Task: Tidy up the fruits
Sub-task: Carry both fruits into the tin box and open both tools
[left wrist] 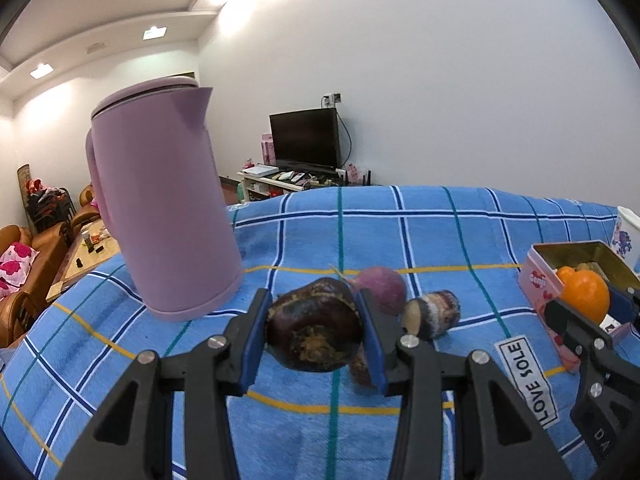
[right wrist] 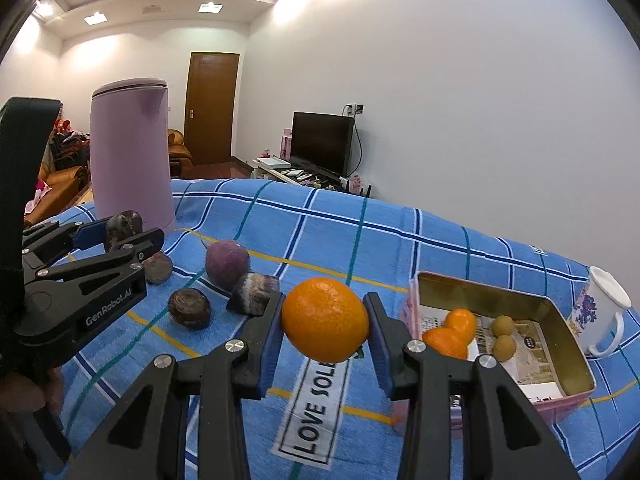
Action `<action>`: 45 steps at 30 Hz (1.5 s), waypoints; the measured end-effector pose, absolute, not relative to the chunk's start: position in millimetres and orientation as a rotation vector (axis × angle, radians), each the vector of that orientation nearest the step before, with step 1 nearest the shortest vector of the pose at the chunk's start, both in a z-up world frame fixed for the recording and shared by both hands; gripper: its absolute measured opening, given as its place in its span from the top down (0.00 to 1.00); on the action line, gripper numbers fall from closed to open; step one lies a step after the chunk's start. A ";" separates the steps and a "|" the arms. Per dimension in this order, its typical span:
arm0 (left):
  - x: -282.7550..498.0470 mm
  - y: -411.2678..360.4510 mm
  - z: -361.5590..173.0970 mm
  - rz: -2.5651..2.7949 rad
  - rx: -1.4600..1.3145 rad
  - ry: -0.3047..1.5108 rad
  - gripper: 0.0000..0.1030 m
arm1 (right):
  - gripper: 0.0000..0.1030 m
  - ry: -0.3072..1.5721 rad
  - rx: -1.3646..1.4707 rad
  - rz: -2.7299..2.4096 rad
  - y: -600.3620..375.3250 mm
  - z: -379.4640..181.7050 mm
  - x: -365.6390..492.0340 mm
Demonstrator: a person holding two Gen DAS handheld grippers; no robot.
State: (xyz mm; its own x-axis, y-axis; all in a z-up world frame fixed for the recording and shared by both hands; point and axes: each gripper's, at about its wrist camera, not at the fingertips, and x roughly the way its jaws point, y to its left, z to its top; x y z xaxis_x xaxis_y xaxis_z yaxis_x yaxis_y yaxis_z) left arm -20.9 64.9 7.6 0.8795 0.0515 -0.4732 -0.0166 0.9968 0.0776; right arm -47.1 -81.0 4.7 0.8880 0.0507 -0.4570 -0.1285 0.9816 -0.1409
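Observation:
My left gripper (left wrist: 314, 330) is shut on a dark brown water chestnut (left wrist: 314, 326), held above the blue plaid cloth (left wrist: 440, 236). Seen from the right wrist view, the left gripper (right wrist: 120, 236) sits at the far left with the chestnut (right wrist: 123, 224) in it. My right gripper (right wrist: 325, 320) is shut on an orange mandarin (right wrist: 325, 319), just left of the pink tin box (right wrist: 560, 396). In the tin lie two mandarins (right wrist: 454, 330) and two small tan fruits (right wrist: 503, 334). Loose on the cloth are a purple round fruit (right wrist: 226, 264), a cut striped piece (right wrist: 254, 294) and two dark chestnuts (right wrist: 189, 308).
A tall lilac kettle (left wrist: 160, 216) stands on the cloth at the left back. A white flowered mug (right wrist: 600, 312) stands right of the tin. A "LOVE SOLE" label (right wrist: 316, 408) is sewn on the cloth. Beyond the table are a TV, sofas and a door.

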 end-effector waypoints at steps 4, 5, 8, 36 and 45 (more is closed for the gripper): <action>-22.5 56.2 7.7 0.026 0.083 0.501 0.56 | 0.60 0.473 -0.168 0.086 -88.0 5.0 -48.5; -23.3 53.4 7.8 0.025 0.089 0.501 0.56 | 0.60 0.474 -0.166 0.085 -90.6 5.1 -49.0; -24.7 45.9 8.2 0.021 0.107 0.499 0.56 | 0.60 0.475 -0.164 0.079 -96.3 5.6 -50.0; -26.1 -25.6 8.3 -0.079 0.117 0.526 0.56 | 0.60 0.478 -0.152 0.000 -164.6 7.8 -52.9; -25.7 -54.2 12.0 -0.116 0.118 0.520 0.56 | 0.60 0.473 -0.150 -0.037 -187.7 9.9 -52.9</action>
State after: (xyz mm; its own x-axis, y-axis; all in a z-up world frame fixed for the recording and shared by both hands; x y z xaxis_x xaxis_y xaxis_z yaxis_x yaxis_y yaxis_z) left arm -25.7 -54.2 12.0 0.8614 -0.0804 -0.5016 0.1403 0.9866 0.0829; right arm -52.9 -187.7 9.9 0.8896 -0.0702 -0.4513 0.0005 0.9882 -0.1529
